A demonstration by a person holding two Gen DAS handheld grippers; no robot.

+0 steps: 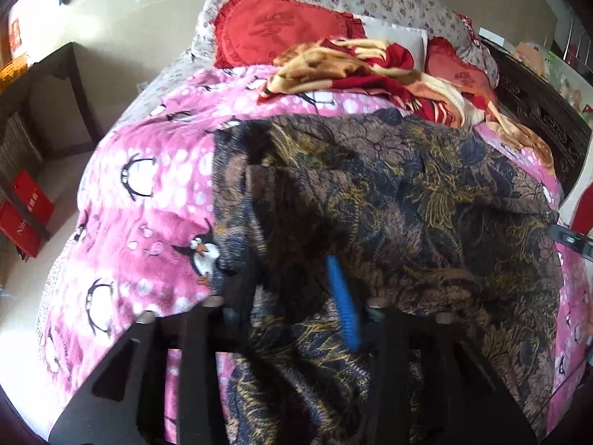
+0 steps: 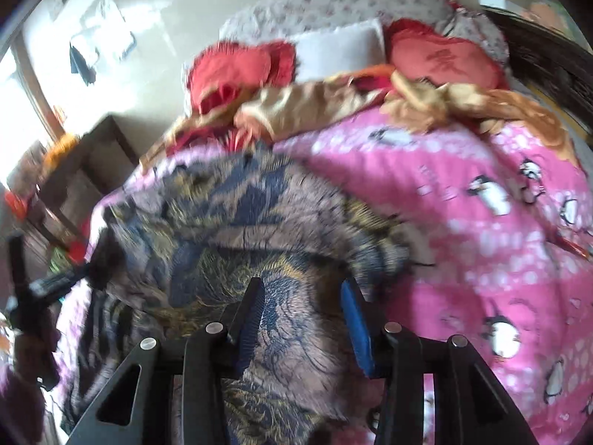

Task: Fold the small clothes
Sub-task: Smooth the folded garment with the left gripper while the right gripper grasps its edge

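A dark patterned garment (image 1: pixel 407 204), brown, navy and gold, lies spread on a pink penguin blanket (image 1: pixel 148 193). My left gripper (image 1: pixel 292 270) is open over the garment's near left part; its blue-padded finger (image 1: pixel 343 304) shows, the other finger is partly covered by a lifted fold. In the right wrist view the garment (image 2: pixel 222 222) is bunched and blurred. My right gripper (image 2: pixel 304 289) is open with cloth lying between its fingers (image 2: pixel 352 319). The other gripper shows at the left edge (image 2: pixel 48 282).
Red cushions (image 1: pixel 274 29), a white pillow (image 1: pixel 393 37) and a red-and-tan blanket (image 1: pixel 370 70) lie at the head of the bed. A dark wooden headboard (image 1: pixel 541 126) is at right. A dark table (image 1: pixel 48 104) and red boxes (image 1: pixel 26 215) stand on the floor at left.
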